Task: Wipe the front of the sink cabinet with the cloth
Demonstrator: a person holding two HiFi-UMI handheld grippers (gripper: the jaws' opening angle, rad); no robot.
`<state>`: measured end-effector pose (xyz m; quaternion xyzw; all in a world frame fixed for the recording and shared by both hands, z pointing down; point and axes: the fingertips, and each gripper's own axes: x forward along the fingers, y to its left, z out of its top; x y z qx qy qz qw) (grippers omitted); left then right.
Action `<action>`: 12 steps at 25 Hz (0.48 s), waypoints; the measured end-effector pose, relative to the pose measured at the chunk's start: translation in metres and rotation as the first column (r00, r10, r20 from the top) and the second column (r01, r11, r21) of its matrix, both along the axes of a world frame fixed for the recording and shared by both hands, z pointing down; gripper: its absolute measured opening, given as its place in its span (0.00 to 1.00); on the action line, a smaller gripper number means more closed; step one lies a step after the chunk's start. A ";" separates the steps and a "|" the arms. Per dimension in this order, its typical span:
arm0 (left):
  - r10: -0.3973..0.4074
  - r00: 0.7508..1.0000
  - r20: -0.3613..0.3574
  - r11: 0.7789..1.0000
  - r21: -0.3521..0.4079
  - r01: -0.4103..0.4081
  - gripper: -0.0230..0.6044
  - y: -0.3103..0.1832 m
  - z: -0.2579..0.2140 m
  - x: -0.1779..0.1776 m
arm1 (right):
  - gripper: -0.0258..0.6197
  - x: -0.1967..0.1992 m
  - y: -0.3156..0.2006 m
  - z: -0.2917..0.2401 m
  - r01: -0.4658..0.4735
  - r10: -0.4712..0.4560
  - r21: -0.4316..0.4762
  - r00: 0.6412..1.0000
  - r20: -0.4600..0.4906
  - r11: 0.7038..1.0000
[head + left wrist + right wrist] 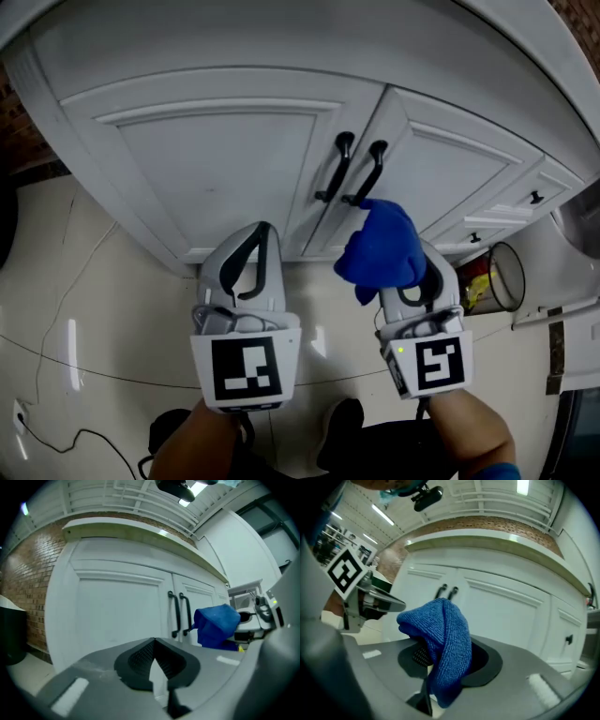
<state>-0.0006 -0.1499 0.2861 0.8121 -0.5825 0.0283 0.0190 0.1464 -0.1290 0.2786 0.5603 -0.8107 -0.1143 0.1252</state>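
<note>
The white sink cabinet (216, 159) has two panelled doors with two black handles (354, 171) at the middle. A bunched blue cloth (382, 246) is pinched in my right gripper (403, 258), a short way in front of the right door just below the handles; the same cloth (440, 641) droops over the shut jaws in the right gripper view. My left gripper (262, 230) is shut with nothing in it, pointing at the lower part of the left door (117, 616). From the left gripper view the cloth (216, 624) shows to the right.
Small drawers with black knobs (534, 198) sit right of the doors. A clear jar (495, 277) with red and yellow contents lies on the pale tiled floor at the right. A cable (56, 441) trails at the lower left; a brick wall (28, 597) stands left of the cabinet.
</note>
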 end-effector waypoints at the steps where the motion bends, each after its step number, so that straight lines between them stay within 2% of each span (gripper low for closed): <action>1: -0.045 0.999 -0.008 0.999 -0.002 0.045 0.05 0.001 -0.003 -0.022 | 0.26 -0.032 0.002 -0.005 0.071 -0.071 0.015 0.997 0.014 0.997; 5: -0.189 0.982 -0.012 0.982 -0.013 0.189 0.05 0.006 -0.009 -0.105 | 0.26 -0.143 0.013 -0.020 0.260 -0.264 0.056 0.961 0.079 0.964; 8: -0.259 0.965 0.040 0.966 -0.010 0.259 0.05 0.013 -0.011 -0.165 | 0.26 -0.214 0.016 -0.015 0.354 -0.359 0.062 0.926 0.116 0.933; 12: -0.363 0.930 0.061 0.932 -0.004 0.364 0.05 0.030 -0.018 -0.238 | 0.26 -0.290 0.018 0.019 0.443 -0.438 -0.034 0.894 0.090 0.896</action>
